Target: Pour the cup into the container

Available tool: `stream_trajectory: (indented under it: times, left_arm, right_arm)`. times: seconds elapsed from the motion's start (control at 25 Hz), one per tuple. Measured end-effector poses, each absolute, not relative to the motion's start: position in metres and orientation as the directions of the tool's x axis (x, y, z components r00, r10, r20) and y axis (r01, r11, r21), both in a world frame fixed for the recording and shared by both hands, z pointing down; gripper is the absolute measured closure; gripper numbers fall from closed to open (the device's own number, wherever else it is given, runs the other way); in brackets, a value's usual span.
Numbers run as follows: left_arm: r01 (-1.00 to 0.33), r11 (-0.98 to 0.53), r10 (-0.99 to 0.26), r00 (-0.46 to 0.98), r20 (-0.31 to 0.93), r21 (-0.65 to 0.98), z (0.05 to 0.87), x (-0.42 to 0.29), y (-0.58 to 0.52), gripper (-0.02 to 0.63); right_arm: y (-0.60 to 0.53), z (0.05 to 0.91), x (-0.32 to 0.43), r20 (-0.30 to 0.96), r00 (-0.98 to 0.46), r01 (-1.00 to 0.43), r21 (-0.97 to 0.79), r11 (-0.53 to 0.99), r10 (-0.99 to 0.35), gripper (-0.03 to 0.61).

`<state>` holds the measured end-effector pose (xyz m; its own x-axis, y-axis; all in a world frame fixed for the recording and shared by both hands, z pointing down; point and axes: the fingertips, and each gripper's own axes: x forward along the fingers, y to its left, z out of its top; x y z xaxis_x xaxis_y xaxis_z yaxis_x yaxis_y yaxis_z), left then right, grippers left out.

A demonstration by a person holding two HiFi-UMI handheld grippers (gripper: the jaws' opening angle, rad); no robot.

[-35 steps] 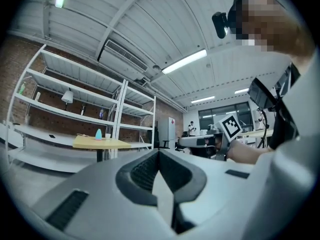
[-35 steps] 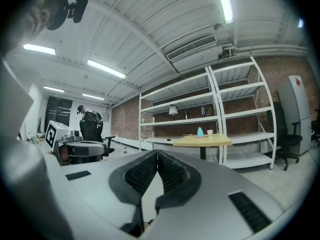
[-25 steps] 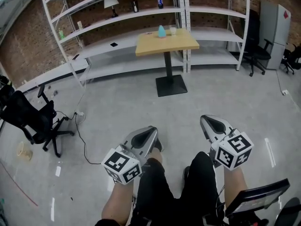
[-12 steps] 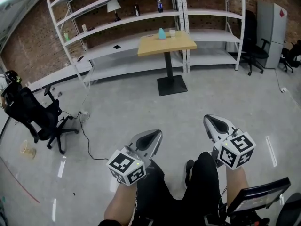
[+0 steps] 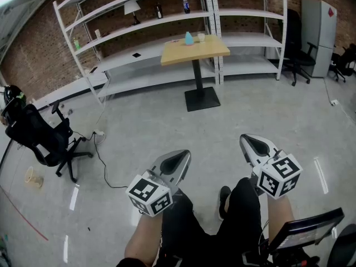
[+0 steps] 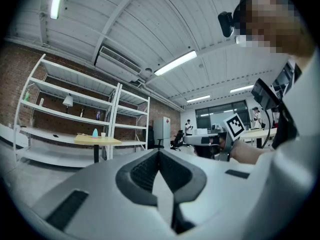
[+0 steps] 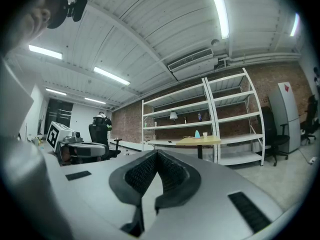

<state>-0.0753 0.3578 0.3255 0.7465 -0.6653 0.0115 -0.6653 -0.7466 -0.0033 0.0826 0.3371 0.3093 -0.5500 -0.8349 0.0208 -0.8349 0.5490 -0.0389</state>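
Bright ceiling strip lights (image 7: pixel 218 9), fisheye edges, sharp focus

Left gripper (image 5: pixel 181 157) now sits a touch higher and further right in head view. Office chair (image 5: pixel 41 141) at left has shifted further into frame. Helmet (image 5: pixel 12 93) above its backrest now shows whole.

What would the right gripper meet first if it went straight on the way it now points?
Nothing near: the way ahead of the right gripper looks free. Far off, the line seems to end at the white shelving, just left of the table, though depth is unclear.
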Motion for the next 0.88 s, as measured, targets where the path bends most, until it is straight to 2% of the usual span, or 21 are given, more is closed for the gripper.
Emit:
stream_trajectory:
  times: [0.88]
  left_arm:
    - [-0.675, -0.738, -0.675, 0.738, -0.009, -0.001, 0.3244, -0.08, 0.3591, 0.614]
  right_arm:
    - [0.3424, 0.3086, 0.0789, 0.015, -0.554, -0.832, -0.035, 0.554, -0.832, 0.578]
